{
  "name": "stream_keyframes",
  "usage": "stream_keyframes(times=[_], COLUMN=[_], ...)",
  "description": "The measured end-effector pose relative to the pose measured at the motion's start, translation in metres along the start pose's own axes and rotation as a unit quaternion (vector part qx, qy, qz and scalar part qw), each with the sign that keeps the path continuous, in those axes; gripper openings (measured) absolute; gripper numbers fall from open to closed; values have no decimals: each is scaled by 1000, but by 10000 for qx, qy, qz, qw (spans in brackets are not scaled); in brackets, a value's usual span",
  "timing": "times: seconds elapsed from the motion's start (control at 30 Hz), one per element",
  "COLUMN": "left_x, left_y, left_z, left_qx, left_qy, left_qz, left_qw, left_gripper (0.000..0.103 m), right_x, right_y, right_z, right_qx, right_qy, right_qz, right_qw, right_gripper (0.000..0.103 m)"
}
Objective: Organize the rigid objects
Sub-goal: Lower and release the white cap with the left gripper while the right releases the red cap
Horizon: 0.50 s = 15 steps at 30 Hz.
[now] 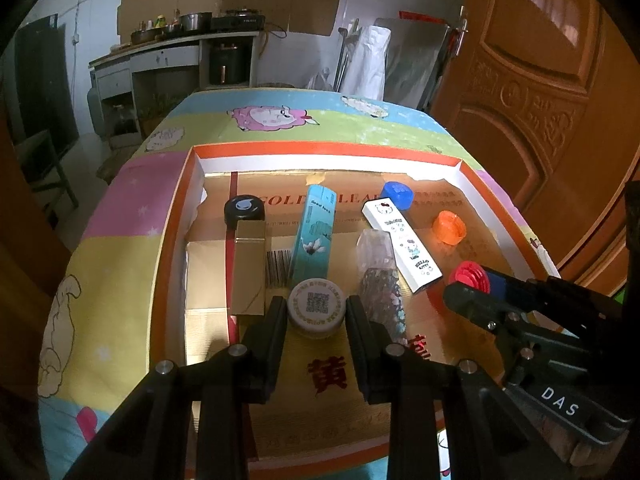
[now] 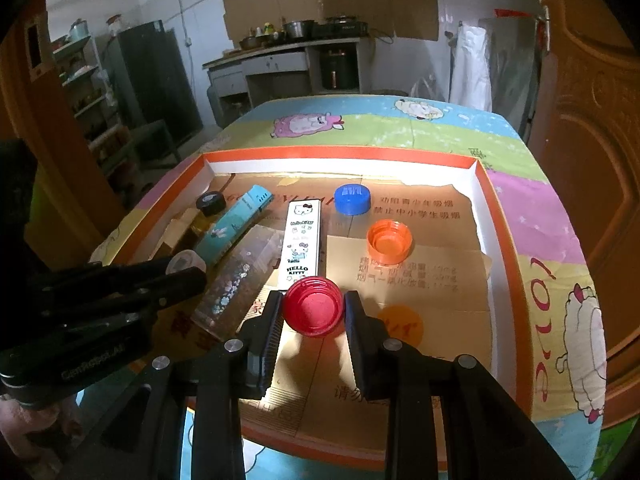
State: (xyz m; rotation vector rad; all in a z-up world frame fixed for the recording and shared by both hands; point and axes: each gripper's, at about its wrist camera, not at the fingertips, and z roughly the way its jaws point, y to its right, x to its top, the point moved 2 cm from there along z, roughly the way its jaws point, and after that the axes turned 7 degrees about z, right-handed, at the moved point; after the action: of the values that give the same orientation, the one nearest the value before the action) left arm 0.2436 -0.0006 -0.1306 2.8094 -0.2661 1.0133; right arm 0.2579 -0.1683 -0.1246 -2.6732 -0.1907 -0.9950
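The left tongs [image 1: 316, 312] are clamped on a white cap [image 1: 317, 309] with a printed code on top, and the right tongs [image 2: 313, 312] are clamped on a red cap [image 2: 314, 310]; each cap sits squarely between the pads, low over the cardboard floor of a shallow orange-rimmed tray [image 2: 516, 280] that rests on a desk covered with a cartoon-print cloth [image 2: 552, 240]. Both caps seem to hang near the tray's front edge, though the fisheye view makes it hard to tell whether they touch the cardboard. The layout suggests a sorting by shape: long boxes lie side by side in the middle, a teal box [image 1: 314, 236], a Hello Kitty box [image 1: 404, 246], a clear patterned case [image 1: 380, 276] and a gold box [image 1: 250, 266], while round pieces gather at the right, a blue cap [image 2: 352, 199] and an orange cap [image 2: 390, 241]. A black cap [image 1: 244, 210] sits apart at the far left.
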Motion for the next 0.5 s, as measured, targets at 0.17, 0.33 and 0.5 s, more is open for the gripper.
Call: stream_keyframes(times=[0.17, 0.33, 0.5], left_x=[-3, -4, -4], left_y=[-1, 0, 2], left_z=[4, 4, 3], left_qx=[-2, -3, -40], left_qy=[-57, -55, -65], left_qz=[-6, 7, 19], left_qw=[10000, 10000, 10000], left_gripper=[31, 31, 31], right_x=[-1, -2, -3], right_y=[1, 1, 1], right_z=[2, 5, 7], right_qx=[-6, -7, -19], right_qy=[-33, -71, -115], right_qz=[2, -15, -13], right_qw=[10000, 10000, 9999], right_gripper=[31, 31, 31])
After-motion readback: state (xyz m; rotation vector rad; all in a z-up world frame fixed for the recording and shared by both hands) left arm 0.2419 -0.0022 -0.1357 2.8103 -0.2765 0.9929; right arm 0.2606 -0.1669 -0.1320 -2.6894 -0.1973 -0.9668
